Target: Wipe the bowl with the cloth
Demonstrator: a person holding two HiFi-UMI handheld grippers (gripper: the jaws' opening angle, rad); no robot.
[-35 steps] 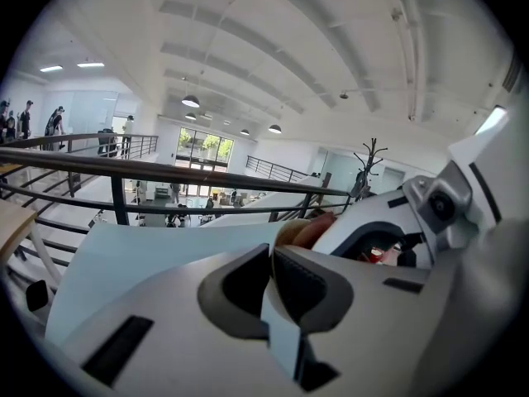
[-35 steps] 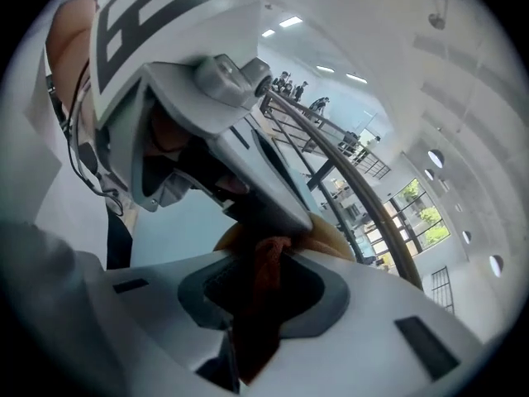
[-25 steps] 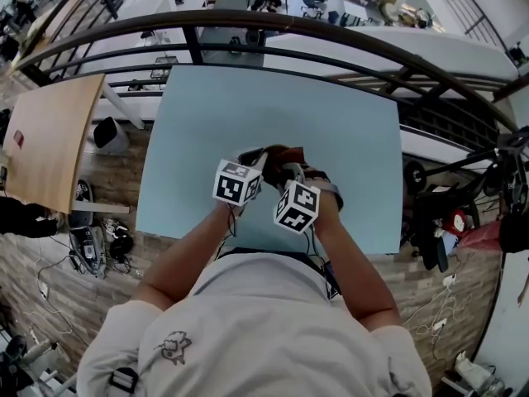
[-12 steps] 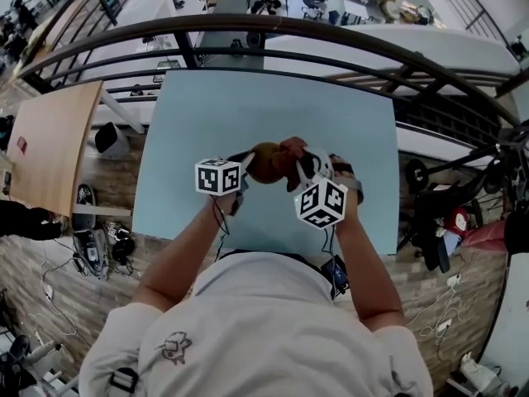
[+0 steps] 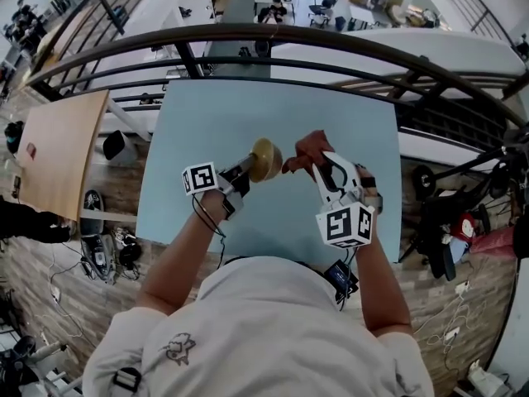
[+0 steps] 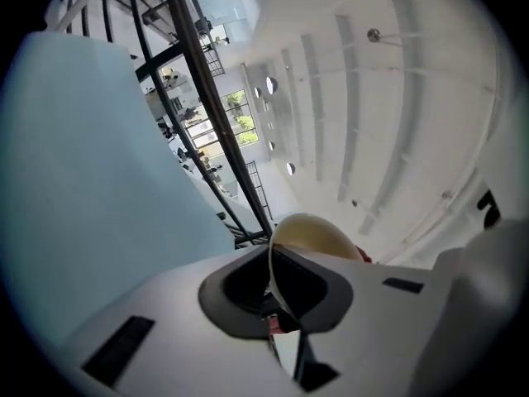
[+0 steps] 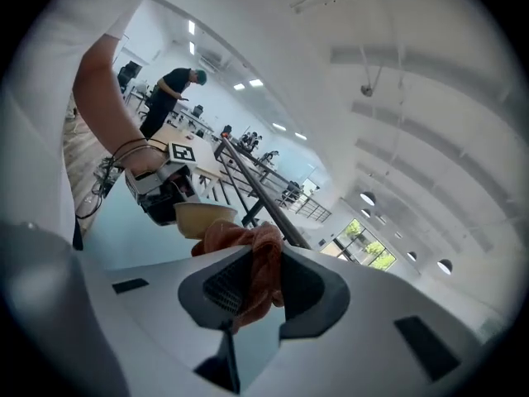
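Cream-coloured bowl [image 5: 266,159] hangs above the pale blue worktop [image 5: 207,122], its rim pinched in the nearly closed left tool [image 5: 246,166], I think so the cloth [image 5: 302,148] can reach it freely. The right tool [image 5: 324,168] clamps this reddish cloth just beside the bowl.

A: What colour was the bowl [image 5: 266,159]?
B: Tan outside, cream inside; the cloth [image 5: 302,149] was rust-red, the table [image 5: 248,114] pale blue.
A: And the marker cubes [image 5: 199,178]?
B: White, patterned with black squares.
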